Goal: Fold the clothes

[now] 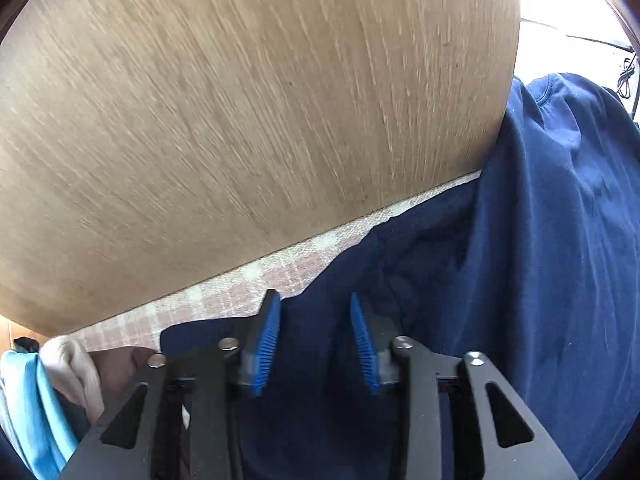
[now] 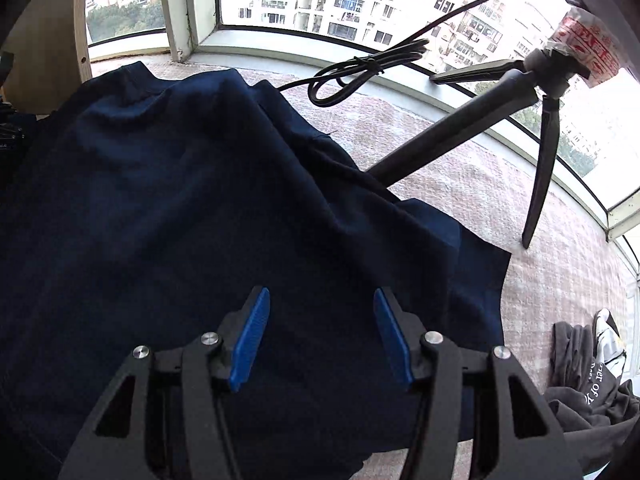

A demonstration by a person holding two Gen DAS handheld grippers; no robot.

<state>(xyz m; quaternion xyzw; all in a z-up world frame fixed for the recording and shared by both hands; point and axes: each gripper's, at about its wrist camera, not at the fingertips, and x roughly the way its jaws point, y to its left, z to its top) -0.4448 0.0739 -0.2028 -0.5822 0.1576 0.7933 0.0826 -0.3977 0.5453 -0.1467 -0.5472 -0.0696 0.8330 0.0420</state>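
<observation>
Both grippers' [image 1: 314, 312] [image 2: 320, 300] blue pads apart, navy shirt [image 2: 168, 208] spread beneath, unclamped.

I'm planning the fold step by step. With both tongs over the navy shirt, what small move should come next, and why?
Probably lower the right tongs onto the navy shirt and close on its near edge. Both sets of jaws stand apart with only loose cloth beneath them, nothing pinched, and the shirt lies rumpled on the checked cover, so it needs gripping before folding. The left tongs could follow.
</observation>
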